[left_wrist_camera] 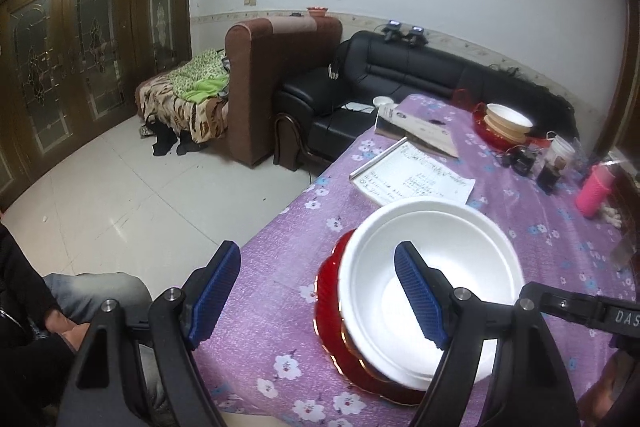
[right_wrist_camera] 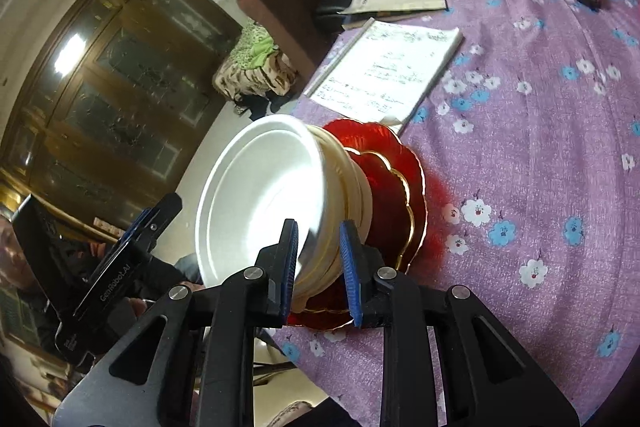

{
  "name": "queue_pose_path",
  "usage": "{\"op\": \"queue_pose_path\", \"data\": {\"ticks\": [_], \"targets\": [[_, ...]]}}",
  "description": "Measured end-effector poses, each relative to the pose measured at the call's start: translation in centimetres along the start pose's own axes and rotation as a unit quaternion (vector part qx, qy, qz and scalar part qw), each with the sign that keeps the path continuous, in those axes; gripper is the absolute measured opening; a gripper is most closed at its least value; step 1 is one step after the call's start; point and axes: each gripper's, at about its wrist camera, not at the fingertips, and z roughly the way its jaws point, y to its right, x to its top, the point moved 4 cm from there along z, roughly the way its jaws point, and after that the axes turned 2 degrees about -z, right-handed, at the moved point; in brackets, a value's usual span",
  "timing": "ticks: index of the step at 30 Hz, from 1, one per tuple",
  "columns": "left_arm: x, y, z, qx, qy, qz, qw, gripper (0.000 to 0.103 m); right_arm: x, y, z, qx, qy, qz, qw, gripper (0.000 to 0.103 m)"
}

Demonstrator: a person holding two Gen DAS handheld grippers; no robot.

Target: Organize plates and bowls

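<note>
The counter, spread with a purple flowered cloth, carries everything; near its front edge lie scalloped red glass plates with gold rims, widest at the bottom so the pile sits steady; on them stands a nest of cream and white foam bowls, stacked to save room; a second, like pile of red plate and cream bowls waits at the far end, well apart, and probably marks the pattern to follow; the right hand-held gripper has its blue pads narrowly apart astride the bowl rim, though I cannot tell if they pinch it; the left hand-held gripper stands wide open, empty, one finger over the bowl
</note>
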Motion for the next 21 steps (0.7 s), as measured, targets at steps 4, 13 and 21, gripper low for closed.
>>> {"op": "queue_pose_path", "data": {"ticks": [4,13,21], "targets": [[-0.4,0.9,0.1,0.017,-0.005,0.01,0.9998,0.08,-0.4,-1.1,-0.7,0.001,0.017,-0.039,0.999,0.022],[-1.2,2.3,-1.7,0.034,0.022,0.019,0.999,0.08,-1.8,-2.2,-1.3,-0.004,0.033,-0.076,0.997,0.022],[-1.4,2.5,-2.5,0.036,0.027,0.017,0.9989,0.08,-2.4,-2.6,-2.2,-0.015,0.051,-0.088,0.995,0.022]]}}
